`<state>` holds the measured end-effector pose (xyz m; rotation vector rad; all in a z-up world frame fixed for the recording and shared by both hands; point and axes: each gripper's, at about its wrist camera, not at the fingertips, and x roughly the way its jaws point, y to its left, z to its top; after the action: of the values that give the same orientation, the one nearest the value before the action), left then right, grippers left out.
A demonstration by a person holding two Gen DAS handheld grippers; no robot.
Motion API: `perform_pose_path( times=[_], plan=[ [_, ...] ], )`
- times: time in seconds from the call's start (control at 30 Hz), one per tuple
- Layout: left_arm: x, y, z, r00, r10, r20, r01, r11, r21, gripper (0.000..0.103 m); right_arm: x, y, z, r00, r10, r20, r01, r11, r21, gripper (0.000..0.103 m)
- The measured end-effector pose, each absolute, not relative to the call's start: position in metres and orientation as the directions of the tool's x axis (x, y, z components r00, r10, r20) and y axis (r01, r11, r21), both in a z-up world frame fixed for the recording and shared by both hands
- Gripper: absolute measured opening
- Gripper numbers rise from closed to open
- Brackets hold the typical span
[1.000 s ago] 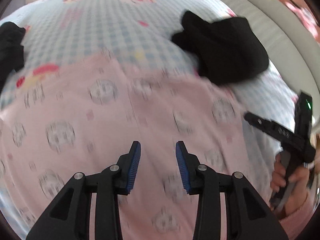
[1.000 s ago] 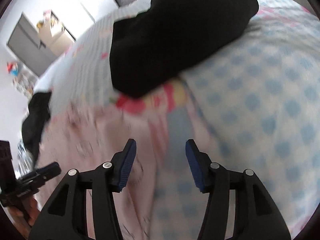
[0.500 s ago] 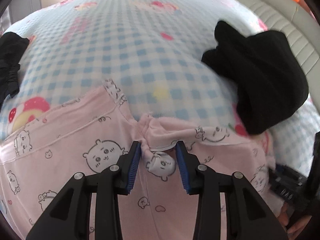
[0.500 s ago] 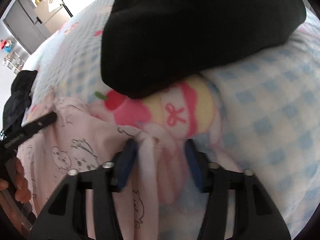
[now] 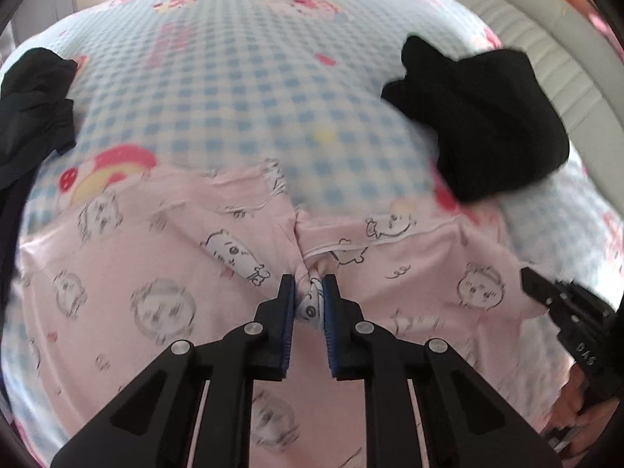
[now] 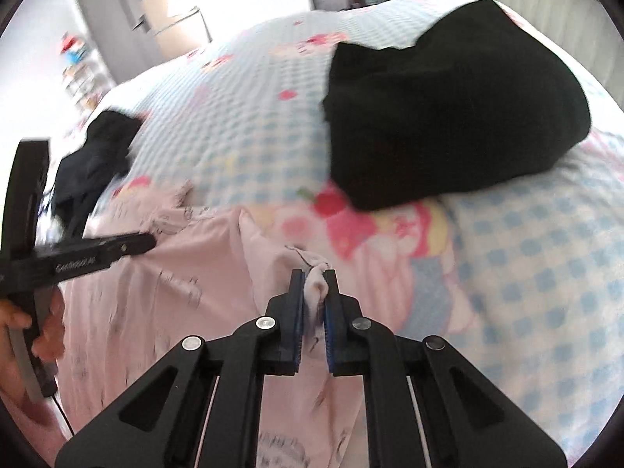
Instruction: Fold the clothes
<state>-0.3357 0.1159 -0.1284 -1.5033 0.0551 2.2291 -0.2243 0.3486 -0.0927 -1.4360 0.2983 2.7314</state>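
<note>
Left tool (image 5: 308,292): jaws narrow, pinched on a bunched fold of the pink garment (image 5: 163,273) at its upper edge; a small wad of cloth shows between the blue pads (image 5: 288,312).
Right tool (image 6: 314,292): jaws narrow, clamped on a gathered corner of the same pink garment (image 6: 163,292); white-pink cloth stands up between the pads.
Right tool, seen from the left wrist camera: black body at the lower right edge (image 5: 565,312), at the garment's right edge, with part of a hand (image 5: 573,405) below it.
Left tool, seen from the right wrist camera: black body at the left edge (image 6: 93,253), over the garment, held by a hand (image 6: 43,335).
Pink garment: printed with cartoon faces, spread on the bed (image 5: 241,89), nearest the cameras; cloth creased toward each grip point.
Bed: covered with a blue-and-white checked sheet with pink cartoon prints.
Black folded garment (image 5: 479,124): lies on the sheet beyond the pink garment's right part, near its upper edge; whether they touch cannot be told.
Black loose garment (image 5: 35,105): crumpled at the bed's left edge, apart from the folded one.
Headboard (image 5: 518,35): pale, padded, along the right side.
Background: grey cabinet (image 6: 113,39), blurred.
</note>
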Motion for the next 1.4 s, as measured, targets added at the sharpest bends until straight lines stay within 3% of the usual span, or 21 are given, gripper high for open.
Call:
perform_pose_path(
  times=[0.23, 0.4, 0.5, 0.73, 0.8, 0.87, 1.03, 1.2, 1.33, 1.4],
  plan=[
    [-0.317, 0.081, -0.136, -0.219, 0.342, -0.914, -0.363, -0.898, -0.249, 0.015, -0.168, 0.320, -0.108, -0.534, 0.027, -0.845, -0.066, -0.998, 0.009, 0.007],
    [-0.308, 0.056, -0.131, -0.211, 0.380, -0.901, -0.332, -0.894, -0.300, 0.020, -0.142, 0.333, -0.112, -0.461, 0.004, -0.888, -0.065, -0.997, 0.029, 0.008],
    [-0.309, 0.052, -0.117, -0.267, 0.423, -0.866, -0.335, -0.883, -0.329, 0.028, -0.130, 0.351, -0.095, -0.539, 0.032, -0.842, -0.139, -0.989, 0.052, 0.011],
    [-0.339, 0.099, -0.116, -0.325, 0.437, -0.839, -0.368, -0.875, -0.313, 0.028, -0.150, 0.369, -0.073, -0.618, -0.011, -0.786, -0.193, -0.967, 0.165, 0.027],
    [-0.347, 0.114, -0.120, -0.339, 0.436, -0.834, -0.378, -0.875, -0.304, 0.028, -0.166, 0.381, -0.082, -0.608, -0.007, -0.794, -0.245, -0.950, 0.196, 0.027],
    [-0.357, 0.131, -0.132, -0.330, 0.421, -0.845, -0.379, -0.879, -0.290, 0.028, -0.183, 0.388, -0.095, -0.593, -0.011, -0.805, -0.264, -0.942, 0.207, 0.014],
    [-0.353, 0.135, -0.152, -0.259, 0.304, -0.917, -0.413, -0.893, -0.179, 0.028, -0.196, 0.385, -0.131, -0.491, -0.077, -0.868, -0.259, -0.938, 0.230, 0.013],
    [-0.330, 0.110, -0.152, -0.201, 0.236, -0.951, -0.472, -0.874, -0.117, 0.030, -0.163, 0.352, -0.135, -0.443, -0.090, -0.892, -0.097, -0.984, 0.148, 0.013],
    [-0.332, 0.087, -0.125, -0.244, 0.345, -0.906, -0.459, -0.864, -0.205, 0.030, -0.145, 0.355, -0.129, -0.407, -0.055, -0.912, -0.076, -0.993, 0.094, 0.014],
    [-0.340, 0.085, -0.108, -0.300, 0.406, -0.863, -0.453, -0.857, -0.245, 0.030, -0.141, 0.369, -0.119, -0.415, -0.093, -0.905, -0.108, -0.983, 0.151, 0.014]
  ],
)
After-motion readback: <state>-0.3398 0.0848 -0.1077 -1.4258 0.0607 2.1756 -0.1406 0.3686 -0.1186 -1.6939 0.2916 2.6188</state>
